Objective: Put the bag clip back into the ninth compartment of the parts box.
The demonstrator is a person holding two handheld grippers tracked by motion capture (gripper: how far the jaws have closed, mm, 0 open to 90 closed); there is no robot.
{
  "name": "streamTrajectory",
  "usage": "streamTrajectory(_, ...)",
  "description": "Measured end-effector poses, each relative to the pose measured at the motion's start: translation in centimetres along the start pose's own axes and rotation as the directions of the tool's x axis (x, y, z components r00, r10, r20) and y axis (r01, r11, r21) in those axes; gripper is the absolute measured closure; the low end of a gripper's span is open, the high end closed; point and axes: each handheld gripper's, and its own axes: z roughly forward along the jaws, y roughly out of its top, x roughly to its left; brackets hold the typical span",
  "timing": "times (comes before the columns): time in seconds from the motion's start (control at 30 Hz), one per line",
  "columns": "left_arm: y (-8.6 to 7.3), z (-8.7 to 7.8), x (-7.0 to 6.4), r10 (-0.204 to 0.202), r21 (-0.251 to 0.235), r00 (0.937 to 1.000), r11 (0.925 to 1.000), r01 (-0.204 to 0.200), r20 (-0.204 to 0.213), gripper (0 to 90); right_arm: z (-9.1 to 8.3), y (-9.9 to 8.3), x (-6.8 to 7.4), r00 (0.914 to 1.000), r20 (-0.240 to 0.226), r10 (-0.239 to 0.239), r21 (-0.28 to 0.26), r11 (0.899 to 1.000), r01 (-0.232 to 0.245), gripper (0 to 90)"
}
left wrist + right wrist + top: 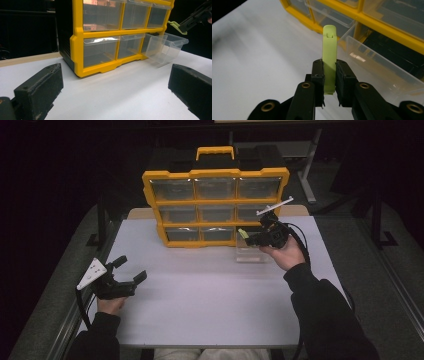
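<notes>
Right gripper view has the clearest look: the right gripper (329, 82) has its fingers (318, 75) clamped on the lower end of a lime-green plastic clip (329, 50), with most of it sticking up and out past the tips. It looks like a stiff, very light little moulded piece, smooth-sided, so I'd guess it could twist or pop out if the squeeze is off-centre. Holding it across the flat faces near one end, like it is now, seems about right, and leaves the free end clear to go in first.

Just beyond the clip is the clear drawer (382, 65), pulled out of the bottom right slot of the yellow organizer (216, 200) and resting on the worktop (210, 295). From the high view the clip hangs over the near left edge of that drawer, not touching it as far as I can tell. That drawer is thin clear plastic, light enough to skid if bumped, so I'd come in from above rather than nudge the wall.

The left gripper (129, 270) is way off at the front left of the worktop, fingers spread wide with nothing between them, just pointing at the organizer.
</notes>
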Motion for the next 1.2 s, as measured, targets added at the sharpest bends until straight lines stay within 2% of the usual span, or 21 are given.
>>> streamTrajectory(0.17, 0.0, 0.0, 0.0, -0.003, -0.007, 1.0, 1.0, 0.003, 0.001, 0.0, 0.1, 0.1, -0.5, 0.9997, 0.012, 0.019, -0.017, 1.0, -0.019, 77.0)
streamTrajectory(0.43, 0.1, -0.1, 0.0, -0.018, -0.018, 0.9998, 0.9997, 0.018, 0.002, 0.0, 0.6, -0.2, -1.3, 0.9985, 0.039, 0.037, 0.002, 0.999, -0.037, 77.0)
streamTrajectory(0.63, 0.1, -0.2, 0.0, -0.022, -0.02, 0.9998, 0.9996, 0.022, 0.003, 0.0, 1.2, -0.6, -1.9, 0.9975, 0.064, 0.03, 0.025, 0.999, -0.031, 76.2)
streamTrajectory(0.67, 0.1, -0.2, 0.0, -0.022, -0.02, 0.9998, 0.9996, 0.022, 0.003, 0.0, 1.3, -0.7, -1.9, 0.997, 0.072, 0.029, 0.032, 0.999, -0.032, 70.9)
streamTrajectory(0.7, 0.1, -0.2, 0.0, -0.022, -0.02, 0.9998, 0.9996, 0.022, 0.003, 0.0, 1.3, -0.7, -1.9, 0.997, 0.072, 0.029, 0.032, 0.999, -0.032, 70.9)
streamTrajectory(0.73, 0.1, -0.1, 0.1, -0.022, -0.018, 0.9998, 0.9996, 0.022, 0.001, 0.0, 1.3, -0.9, -1.9, 0.9945, 0.101, 0.027, 0.026, 0.999, -0.03, 62.7)
streamTrajectory(0.77, 0.1, -0.1, 0.1, -0.022, -0.018, 0.9998, 0.9996, 0.022, 0.001, 0.0, 1.3, -0.9, -1.9, 0.9945, 0.101, 0.027, 0.026, 0.999, -0.03, 62.7)
streamTrajectory(0.83, 0.0, -0.1, 0.0, -0.025, -0.014, 0.9997, 0.9996, 0.025, -0.002, 0.0, 1.0, -1.0, -1.8, 0.9938, 0.109, 0.022, 0.004, 1.0, -0.022, 47.1)
streamTrajectory(0.9, 0.0, -0.1, 0.0, -0.023, -0.013, 0.9997, 0.9997, 0.023, -0.002, 0.0, 0.9, -1.0, -1.8, 0.9942, 0.105, 0.024, 0.0, 1.0, -0.024, 44.0)
streamTrajectory(0.93, 0.0, -0.1, 0.0, -0.023, -0.013, 0.9997, 0.9996, 0.023, -0.002, 0.0, 0.7, -1.2, -1.9, 0.9935, 0.112, 0.022, -0.006, 1.0, -0.021, 36.9)
streamTrajectory(1.0, 0.0, -0.1, 0.0, -0.024, -0.013, 0.9997, 0.9996, 0.024, -0.002, 0.0, 0.5, -1.4, -1.9, 0.9919, 0.123, 0.033, -0.023, 0.999, -0.03, 29.9)
streamTrajectory(1.03, 0.0, -0.1, 0.0, -0.024, -0.013, 0.9997, 0.9996, 0.024, -0.003, 0.0, 0.5, -1.4, -1.9, 0.9919, 0.123, 0.033, -0.023, 0.999, -0.03, 29.9)
streamTrajectory(1.07, 0.0, -0.1, 0.0, -0.025, -0.014, 0.9997, 0.9996, 0.025, -0.004, 0.0, 0.2, -1.5, -1.9, 0.991, 0.127, 0.043, -0.047, 0.998, -0.037, 19.1)
streamTrajectory(1.1, 0.0, -0.1, 0.0, -0.026, -0.014, 0.9997, 0.9996, 0.026, -0.004, 0.0, 0.1, -1.6, -1.9, 0.9911, 0.126, 0.042, -0.053, 0.998, -0.035, 13.1)
streamTrajectory(1.13, 0.0, -0.1, 0.0, -0.026, -0.014, 0.9997, 0.9996, 0.026, -0.004, 0.0, 0.1, -1.6, -1.9, 0.9911, 0.126, 0.042, -0.053, 0.998, -0.035, 13.1)
streamTrajectory(1.17, 0.0, -0.1, 0.1, -0.023, -0.014, 0.9997, 0.9996, 0.023, -0.005, 0.0, -0.1, -1.8, -1.9, 0.9899, 0.135, 0.043, -0.078, 0.996, -0.033, 0.0)
streamTrajectory(1.2, 0.0, -0.1, 0.1, -0.023, -0.014, 0.9997, 0.9996, 0.023, -0.005, 0.0, -0.1, -1.8, -1.9, 0.9899, 0.135, 0.043, -0.078, 0.996, -0.033, 0.0)
